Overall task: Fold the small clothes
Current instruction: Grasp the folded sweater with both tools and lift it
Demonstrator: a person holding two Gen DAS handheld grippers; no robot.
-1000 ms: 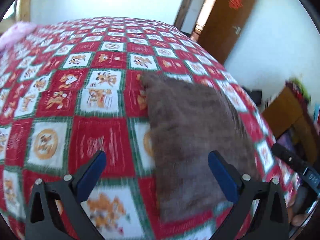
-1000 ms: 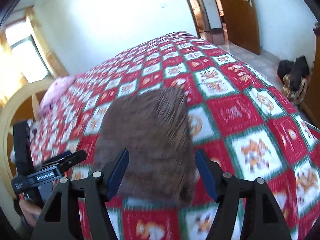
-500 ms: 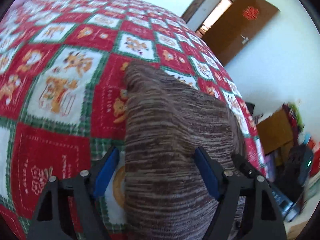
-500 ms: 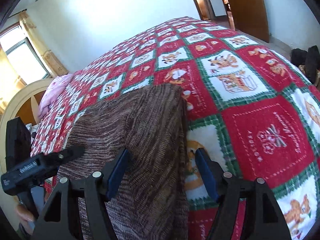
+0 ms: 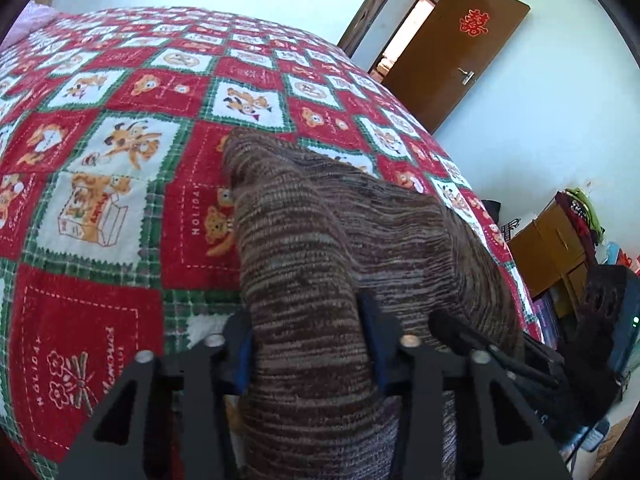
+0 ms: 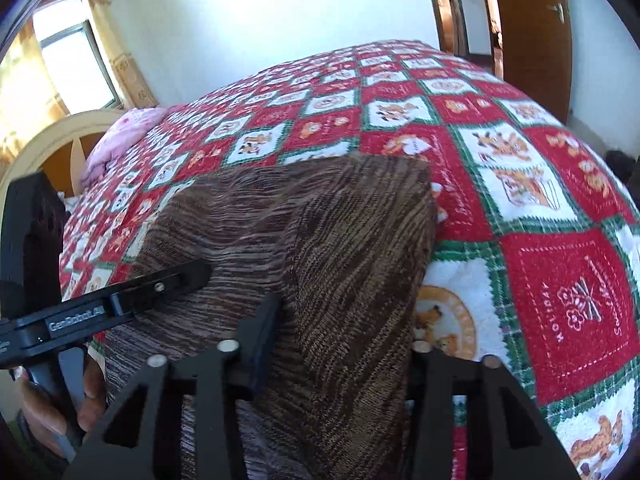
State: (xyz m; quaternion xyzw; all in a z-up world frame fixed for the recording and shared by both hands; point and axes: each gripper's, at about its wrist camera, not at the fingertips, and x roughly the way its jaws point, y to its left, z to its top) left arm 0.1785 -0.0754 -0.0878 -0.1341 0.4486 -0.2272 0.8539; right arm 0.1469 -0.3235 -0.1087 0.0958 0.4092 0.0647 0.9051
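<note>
A brown striped knit garment (image 5: 320, 240) lies on the red, white and green patchwork bedspread (image 5: 100, 200); it also shows in the right wrist view (image 6: 320, 248). My left gripper (image 5: 308, 340) is shut on the garment's near left edge, with the cloth bunched between its blue pads. My right gripper (image 6: 340, 336) is shut on the near right edge, and the cloth drapes over its fingers. The near edge is lifted; the far end rests on the bed. The left gripper also appears at the left of the right wrist view (image 6: 120, 304).
The bedspread (image 6: 560, 280) covers the whole bed. A pink pillow (image 6: 120, 140) lies by the headboard. A brown door (image 5: 460, 60) stands open beyond the bed. A wooden cabinet (image 5: 560, 248) with clutter stands at the right.
Both grippers moved in onto the garment's near edge and closed on it. The near edge has risen off the bedspread.
</note>
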